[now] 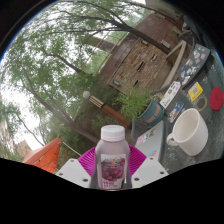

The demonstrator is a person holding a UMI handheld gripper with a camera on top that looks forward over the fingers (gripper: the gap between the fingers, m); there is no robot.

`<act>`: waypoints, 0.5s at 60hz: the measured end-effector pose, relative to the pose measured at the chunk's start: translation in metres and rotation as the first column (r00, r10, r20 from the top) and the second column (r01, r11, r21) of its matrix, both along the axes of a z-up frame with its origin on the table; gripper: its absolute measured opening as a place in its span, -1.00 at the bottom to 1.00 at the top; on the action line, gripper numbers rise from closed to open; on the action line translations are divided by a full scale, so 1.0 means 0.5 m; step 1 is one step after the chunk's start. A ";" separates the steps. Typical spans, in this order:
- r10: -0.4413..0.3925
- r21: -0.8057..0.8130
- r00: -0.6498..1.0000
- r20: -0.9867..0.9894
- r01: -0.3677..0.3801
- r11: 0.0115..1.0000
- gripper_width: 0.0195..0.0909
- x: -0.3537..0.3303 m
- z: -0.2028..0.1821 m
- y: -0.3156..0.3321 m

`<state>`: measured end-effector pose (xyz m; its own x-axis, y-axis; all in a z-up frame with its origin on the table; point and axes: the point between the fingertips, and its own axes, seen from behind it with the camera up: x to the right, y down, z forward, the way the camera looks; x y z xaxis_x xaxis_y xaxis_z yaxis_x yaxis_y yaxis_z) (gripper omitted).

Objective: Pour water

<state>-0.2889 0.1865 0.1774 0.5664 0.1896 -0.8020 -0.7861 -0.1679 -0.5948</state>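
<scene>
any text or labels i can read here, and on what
No text reads clearly in this view.
Bottle held between the gripper fingers: purple label with a picture, lettering too small to read.
White cup beyond the fingers: no print visible.
Small boxes and packets on the table behind the cup: coloured print, too blurred to read.

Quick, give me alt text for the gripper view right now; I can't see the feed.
The gripper holds a white-capped bottle with a purple label between its pink-padded fingers. A white mug stands beyond on an outdoor table, view tilted, with trees behind.
</scene>
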 end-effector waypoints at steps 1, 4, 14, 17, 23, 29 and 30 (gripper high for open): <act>0.021 -0.008 0.997 -0.081 -0.022 1.000 -0.42 0.016 0.000 0.006; 0.070 -0.025 0.951 -0.301 -0.081 0.996 -0.42 0.018 0.006 -0.001; 0.082 -0.033 0.560 -0.824 -0.193 0.981 -0.42 0.106 0.022 -0.002; 0.068 -0.034 0.495 -0.866 -0.194 0.980 -0.42 0.120 0.005 -0.006; 0.007 -0.069 0.350 -0.937 -0.204 0.977 -0.42 0.150 -0.023 0.012; -0.046 -0.103 0.267 -0.963 -0.202 0.974 -0.42 0.159 -0.051 0.000; -0.049 -0.105 0.263 -0.963 -0.200 0.974 -0.42 0.162 -0.053 -0.003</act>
<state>-0.2080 0.1851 0.1510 -0.6456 -0.0202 -0.7634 -0.7347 -0.2561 0.6281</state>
